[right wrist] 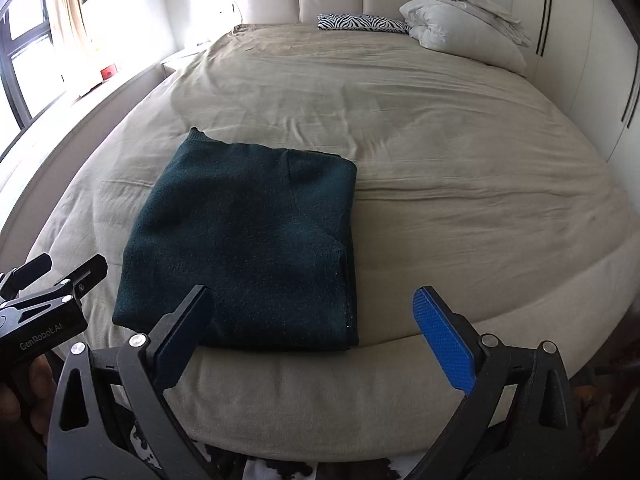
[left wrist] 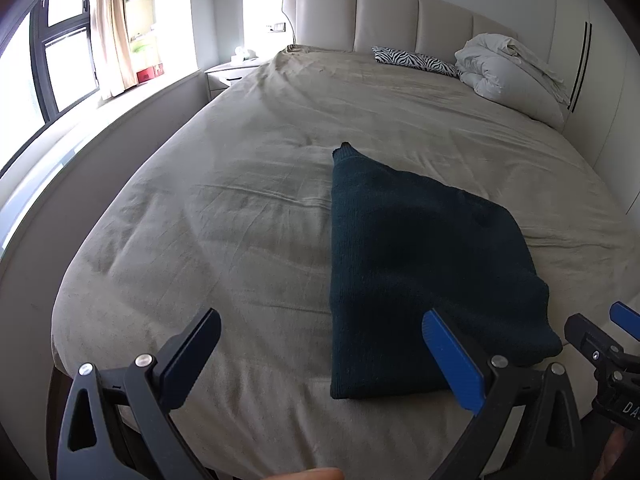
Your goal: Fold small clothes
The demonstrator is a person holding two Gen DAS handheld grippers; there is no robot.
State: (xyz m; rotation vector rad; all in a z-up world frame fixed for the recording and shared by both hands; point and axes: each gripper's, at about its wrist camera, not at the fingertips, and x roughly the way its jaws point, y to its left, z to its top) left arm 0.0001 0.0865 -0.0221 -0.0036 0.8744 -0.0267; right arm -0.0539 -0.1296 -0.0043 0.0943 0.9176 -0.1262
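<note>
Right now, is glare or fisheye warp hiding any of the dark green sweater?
Left wrist view: window blown out, sweater underexposed, its folds hard to read. Right wrist view: sweater evenly lit, knit texture visible; bed edges bow from distortion. Neither is blurred.

I count one folded dark green sweater (right wrist: pixel 244 240) on one bed (right wrist: pixel 440 160), one zebra-print pillow (right wrist: pixel 362 23), one white duvet bundle (right wrist: pixel 460 16), and my two grippers.

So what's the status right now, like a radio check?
Left gripper open, empty. Right gripper open, empty, near edge of the bed. Dark green sweater folded flat on bed, untouched. Nothing in the way.
</note>
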